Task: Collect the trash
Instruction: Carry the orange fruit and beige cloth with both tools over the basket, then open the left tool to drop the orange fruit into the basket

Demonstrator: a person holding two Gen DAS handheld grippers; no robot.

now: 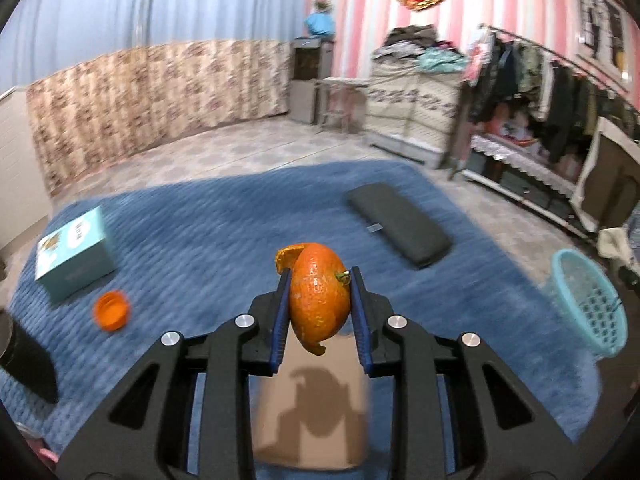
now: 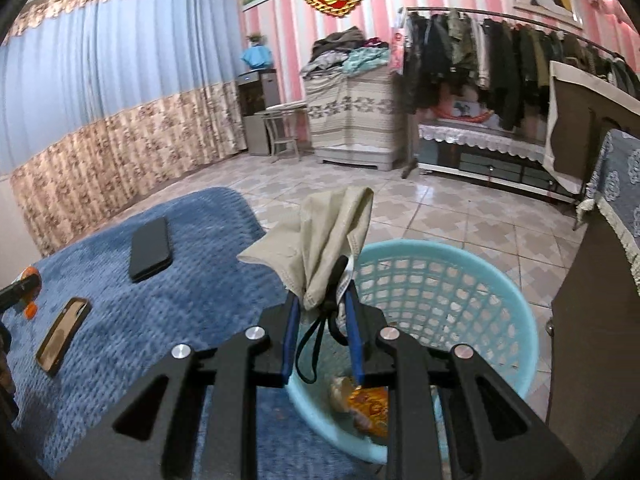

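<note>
While clamped on curled orange peel (image 1: 318, 296), left gripper (image 1: 319, 280) over blue blanket (image 1: 200, 248); right gripper (image 2: 320, 300) pinching crumpled beige face mask (image 2: 320, 236) above turquoise plastic basket (image 2: 500, 280).

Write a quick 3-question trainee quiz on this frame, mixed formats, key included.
1. True or false: the left gripper grips a piece of orange citrus peel.
2. What does the right gripper hold? A) beige cloth face mask B) black phone C) teal box
3. Fill in: the mask hangs over the light blue plastic ____.

Key: 1 true; 2 A; 3 basket.
</note>
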